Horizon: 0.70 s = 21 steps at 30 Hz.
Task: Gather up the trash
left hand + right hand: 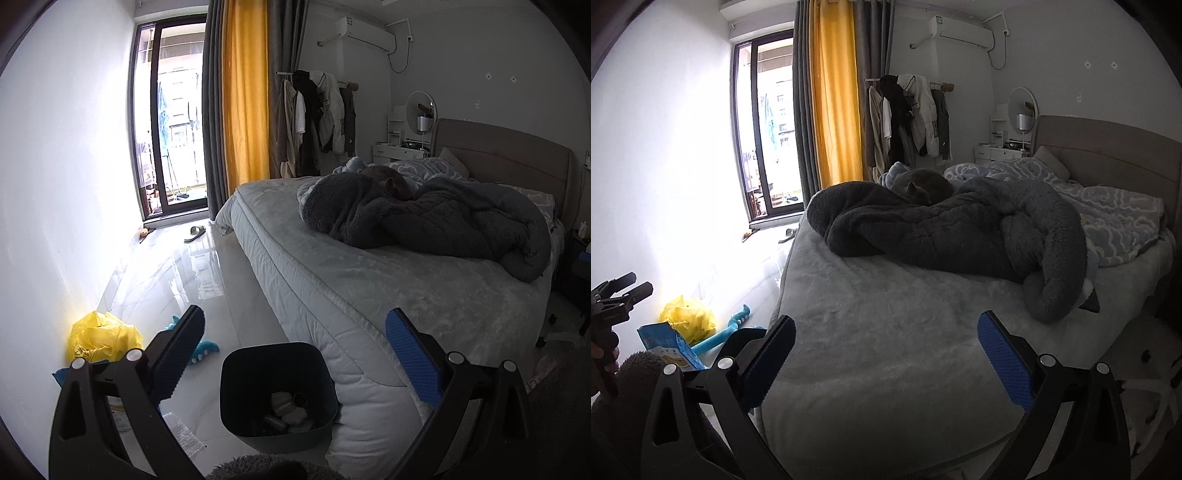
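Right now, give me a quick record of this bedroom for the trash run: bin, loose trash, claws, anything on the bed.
bin: dark trash bin on the floor against the bed, crumpled scraps inside
loose trash: yellow plastic bag by the wall; blue packet beside it
other floor item: blue toy
left claw: open, empty, above the bin
right claw: open, empty, over the bed
on bed: grey blanket, cat curled up
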Motion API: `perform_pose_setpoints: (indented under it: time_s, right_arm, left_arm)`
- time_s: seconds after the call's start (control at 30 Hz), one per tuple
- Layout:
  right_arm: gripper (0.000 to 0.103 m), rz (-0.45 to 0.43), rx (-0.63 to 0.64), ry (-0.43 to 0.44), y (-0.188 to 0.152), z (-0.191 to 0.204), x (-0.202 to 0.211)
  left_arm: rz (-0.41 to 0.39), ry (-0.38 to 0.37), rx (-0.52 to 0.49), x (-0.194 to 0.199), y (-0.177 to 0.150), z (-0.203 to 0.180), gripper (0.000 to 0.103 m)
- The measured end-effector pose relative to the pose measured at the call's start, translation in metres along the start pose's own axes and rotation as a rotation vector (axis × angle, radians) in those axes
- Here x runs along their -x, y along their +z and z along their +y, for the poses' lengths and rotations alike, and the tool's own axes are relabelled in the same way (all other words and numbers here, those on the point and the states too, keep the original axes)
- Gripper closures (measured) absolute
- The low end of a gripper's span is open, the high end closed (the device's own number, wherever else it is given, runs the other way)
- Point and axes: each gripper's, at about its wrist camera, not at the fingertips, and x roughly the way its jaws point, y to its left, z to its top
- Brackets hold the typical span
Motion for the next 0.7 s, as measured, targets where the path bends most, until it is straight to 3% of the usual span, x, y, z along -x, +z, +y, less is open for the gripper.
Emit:
perform_pose_setpoints:
  time_s: [0.7]
  right_arm:
    - [0.003, 0.004, 0.045, 0.032, -0.003, 0.011, 0.000]
  left_arm:
    - [0.010, 0.002, 0.024, 0.001, -0.003, 0.006, 0.003]
